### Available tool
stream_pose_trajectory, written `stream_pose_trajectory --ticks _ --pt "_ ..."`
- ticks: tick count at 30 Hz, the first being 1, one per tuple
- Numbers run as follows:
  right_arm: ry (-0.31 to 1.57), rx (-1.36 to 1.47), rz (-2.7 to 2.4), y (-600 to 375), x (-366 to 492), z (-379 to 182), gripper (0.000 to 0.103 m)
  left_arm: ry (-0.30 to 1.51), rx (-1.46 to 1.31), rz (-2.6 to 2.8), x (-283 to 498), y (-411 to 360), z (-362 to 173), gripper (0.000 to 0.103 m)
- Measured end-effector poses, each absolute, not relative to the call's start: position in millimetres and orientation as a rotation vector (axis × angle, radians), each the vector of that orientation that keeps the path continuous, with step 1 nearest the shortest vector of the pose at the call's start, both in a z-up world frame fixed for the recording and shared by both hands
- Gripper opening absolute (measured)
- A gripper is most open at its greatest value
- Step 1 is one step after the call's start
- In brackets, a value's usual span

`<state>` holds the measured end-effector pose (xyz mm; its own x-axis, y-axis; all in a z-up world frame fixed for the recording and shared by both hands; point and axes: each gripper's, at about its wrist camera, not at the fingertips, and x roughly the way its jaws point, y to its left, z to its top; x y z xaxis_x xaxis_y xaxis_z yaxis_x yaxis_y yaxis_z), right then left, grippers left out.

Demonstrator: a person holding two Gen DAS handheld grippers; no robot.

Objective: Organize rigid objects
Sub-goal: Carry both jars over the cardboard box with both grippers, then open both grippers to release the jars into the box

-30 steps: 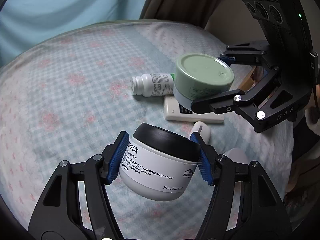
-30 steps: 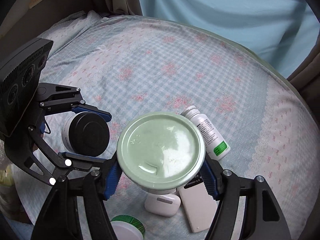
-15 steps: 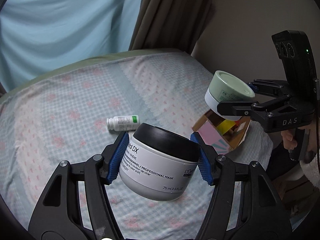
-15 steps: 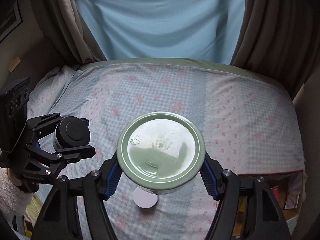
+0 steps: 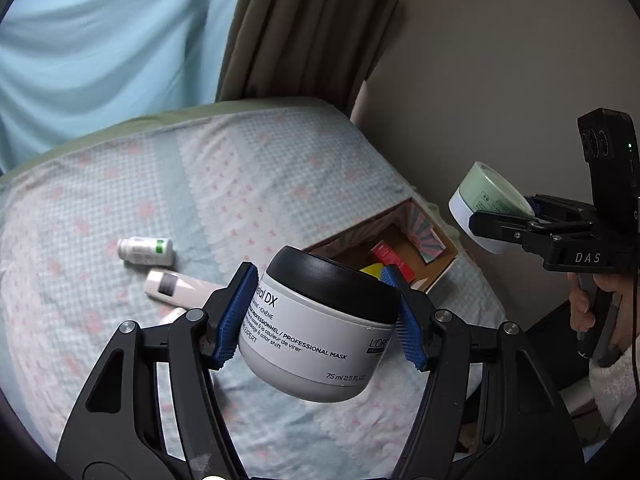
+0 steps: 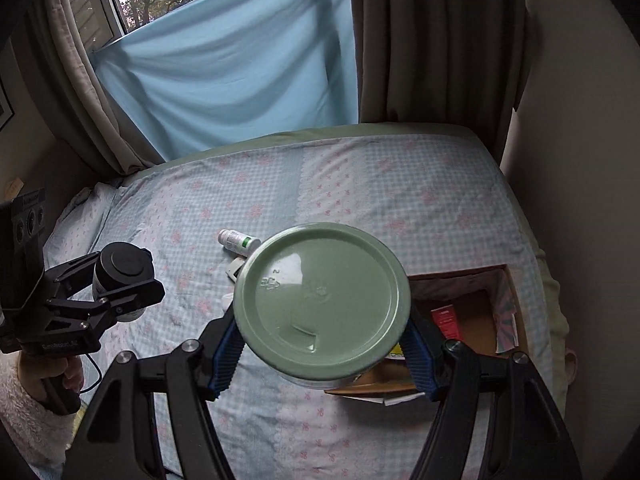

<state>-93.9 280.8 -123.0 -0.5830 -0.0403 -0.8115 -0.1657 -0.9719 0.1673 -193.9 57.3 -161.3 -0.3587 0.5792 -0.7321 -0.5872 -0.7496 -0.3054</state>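
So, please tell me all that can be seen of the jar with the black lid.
The jar is round, with a pale grey plastic-looking body and a black lid, which is on. Its label reads PROFESSIONAL MASK, L'Oreal, 75 ml. It hangs tilted in the air above the bed, with its lid turned up and away from the camera. The left gripper is shut on it, a blue pad pressing each side. Nothing else touches it.

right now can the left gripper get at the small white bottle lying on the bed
Probably not as things stand: the left gripper is shut on the black-lidded jar, so its jaws are full. The white bottle lies in the open on the bedspread, unblocked, once the jar is set down.
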Motion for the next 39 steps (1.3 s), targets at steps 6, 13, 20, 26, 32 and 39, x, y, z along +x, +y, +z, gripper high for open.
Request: stream_pose_trajectory --ticks 6,13,20,26,32,39 --pt "0.368 -1.455 2.669 349.5 -77.2 -153.3 0.066 -0.013 -1.211 2.125 -177.9 141.9 -185.1 0.061" --pt "0.439 -1.528 2.600 416.2 -76.8 -196.3 0.066 -0.017 -1.289 2.114 -178.5 217.7 -220.0 0.061" --pt "0.522 -1.592 2.542 460.6 -93.6 -243.2 0.066 0.018 -1.371 2.088 -194.6 264.8 -257.1 0.058" --pt "0.617 -1.640 2.487 484.0 -109.8 -293.5 0.066 0.041 -1.478 2.018 -215.7 299.2 -317.4 0.056" --pt "0.651 -1.673 2.453 492.9 -119.0 -326.3 0.066 0.035 -1.514 1.996 -228.3 314.0 -347.7 0.056" --pt "0.604 -1.695 2.463 486.5 -131.3 -338.3 0.066 0.068 -1.529 2.006 -249.5 320.6 -355.9 0.056"
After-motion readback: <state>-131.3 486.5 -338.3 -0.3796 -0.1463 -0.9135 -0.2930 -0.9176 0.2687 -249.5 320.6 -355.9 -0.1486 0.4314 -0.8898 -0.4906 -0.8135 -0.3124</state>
